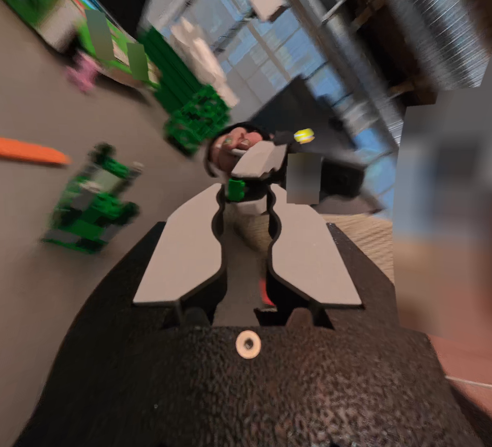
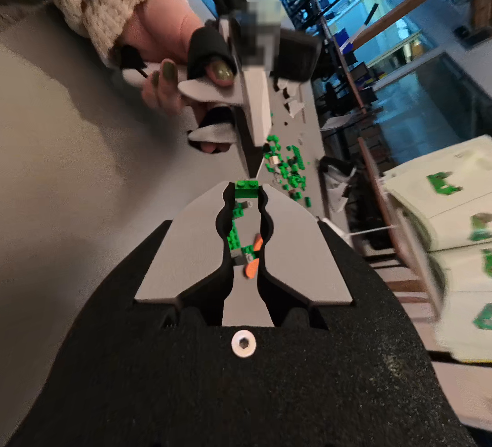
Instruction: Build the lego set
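Observation:
My right gripper [image 2: 246, 190] is shut on a small green brick [image 2: 246, 189], held at its fingertips above the grey table [image 2: 53, 168]. My left gripper [image 1: 245, 194] is open and empty, with a wide gap between its fingers. It also shows edge-on in the right wrist view [image 2: 253, 141], tips pointing at the brick from just beyond it. In the left wrist view the same brick [image 1: 235, 189] sits by my left finger's tip, held by the right gripper [image 1: 253, 165]. A partly built green and grey model [image 1: 90, 202] stands on the table to the left, and shows between my right fingers [image 2: 235, 237].
An orange flat tool [image 1: 32, 153] lies on the table, near the model [image 2: 251, 266]. A pile of loose green bricks [image 2: 287, 170] lies beyond. An open instruction booklet [image 2: 439, 234] is at the right. A pink piece [image 1: 82, 74] and a green box [image 1: 80, 21] lie far left. My two grippers' fingertips are within a few centimetres of each other. The pink piece [image 1: 82, 74] is about 30 cm from both grippers' fingertips.

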The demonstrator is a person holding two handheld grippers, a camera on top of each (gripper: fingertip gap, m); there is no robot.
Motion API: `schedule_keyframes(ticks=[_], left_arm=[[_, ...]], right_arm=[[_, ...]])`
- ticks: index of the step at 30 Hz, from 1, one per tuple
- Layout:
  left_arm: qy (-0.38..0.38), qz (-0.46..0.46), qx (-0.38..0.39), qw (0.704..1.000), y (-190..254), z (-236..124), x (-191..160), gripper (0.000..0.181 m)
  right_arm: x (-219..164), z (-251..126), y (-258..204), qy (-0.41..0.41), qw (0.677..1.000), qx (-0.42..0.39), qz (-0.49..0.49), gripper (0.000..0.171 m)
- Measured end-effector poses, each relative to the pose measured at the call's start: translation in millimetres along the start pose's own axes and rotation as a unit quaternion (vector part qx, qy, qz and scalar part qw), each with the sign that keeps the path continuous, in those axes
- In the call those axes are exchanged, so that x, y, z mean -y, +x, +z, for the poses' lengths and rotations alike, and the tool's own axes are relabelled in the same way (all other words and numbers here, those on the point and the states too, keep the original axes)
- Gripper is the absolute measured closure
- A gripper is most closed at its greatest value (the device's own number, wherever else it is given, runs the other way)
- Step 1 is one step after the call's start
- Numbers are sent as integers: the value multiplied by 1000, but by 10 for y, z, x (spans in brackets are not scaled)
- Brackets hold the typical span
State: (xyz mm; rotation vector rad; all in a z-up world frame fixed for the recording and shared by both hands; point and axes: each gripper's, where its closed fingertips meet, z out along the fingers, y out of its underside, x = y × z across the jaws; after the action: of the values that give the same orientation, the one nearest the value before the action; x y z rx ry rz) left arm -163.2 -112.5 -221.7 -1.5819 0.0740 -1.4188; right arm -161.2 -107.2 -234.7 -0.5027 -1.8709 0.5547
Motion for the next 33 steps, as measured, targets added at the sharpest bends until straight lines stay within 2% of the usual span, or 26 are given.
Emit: schedule_keyframes(ticks=[1,3,5,8,10,13,15,18,24,28,31,33], left_arm=[[-9,53,37,998,-74,-48,-7,150],[-40,177,107,978,-186,-123,-52,149],[-65,275,134,950,-153,-125,-116,144],[-90,389,171,901,-95,-89,-178,148],[-76,381,193,901,-73,-84,-138,159],[-69,334,254,905,-220,-128,-60,160],[-65,342,275,896,-266,-99,-54,155],[-59,362,308,878,-298,-78,-26,164],[-78,348,322,877,-373,-76,-52,163],[-85,357,315,875,-370,-64,-54,172],[-107,407,323,848,-373,-89,-24,173],[-131,459,323,818,-360,-149,52,174]], right_arm=[[-40,5,-15,6,999,17,28,155],[-74,22,-36,27,995,46,90,155],[-54,40,-40,55,987,65,140,155],[-24,73,-61,74,981,82,161,155],[-82,116,-20,45,991,50,116,155],[-122,174,96,-25,999,-37,-1,155],[-98,216,91,-65,992,-70,-79,155],[-144,272,79,-115,973,-103,-172,155],[-159,306,30,-128,958,-114,-231,155],[-128,302,24,-135,941,-125,-285,155],[-94,305,24,-116,947,-133,-268,154],[-110,270,21,-92,964,-112,-221,144]])
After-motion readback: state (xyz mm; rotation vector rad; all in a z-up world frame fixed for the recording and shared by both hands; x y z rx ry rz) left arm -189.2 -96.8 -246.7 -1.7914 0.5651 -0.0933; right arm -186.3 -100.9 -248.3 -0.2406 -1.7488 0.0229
